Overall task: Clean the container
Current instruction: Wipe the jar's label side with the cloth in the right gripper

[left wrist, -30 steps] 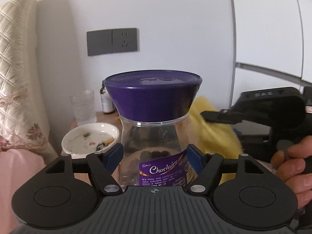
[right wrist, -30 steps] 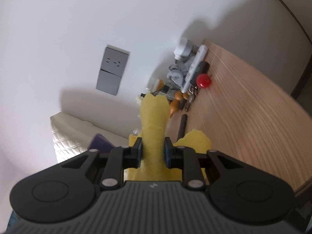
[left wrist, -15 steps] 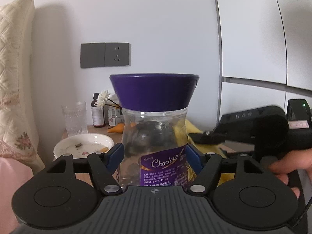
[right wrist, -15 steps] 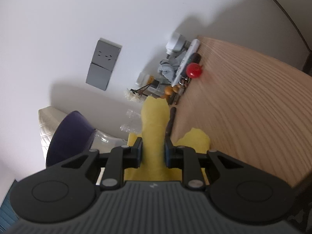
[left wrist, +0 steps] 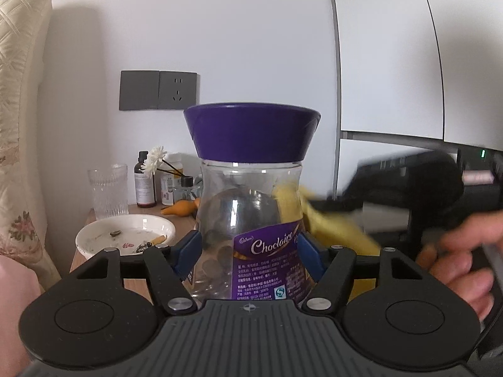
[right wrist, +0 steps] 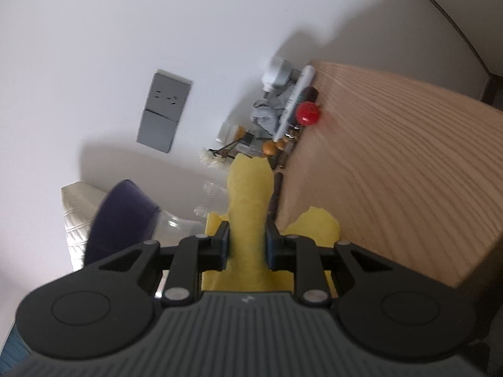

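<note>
My left tool (left wrist: pixel 250 251) clamps the clear Choclairs jar (left wrist: pixel 251 220), purple lid (left wrist: pixel 251 132) on, upright above the near edge of the counter (left wrist: pixel 138 210). My right tool (right wrist: pixel 246 248) pinches a yellow cloth (right wrist: pixel 250 194) against the jar's right side, blurred.

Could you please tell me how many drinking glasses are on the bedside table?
1: a ribbed clear glass stands at the table's back left, behind the dirty white bowl. The jar may hide others.

Soft daylight, fisheye-bent edges, right tool (left wrist: pixel 408 185) motion-blurred (wall shadows faint).
</note>
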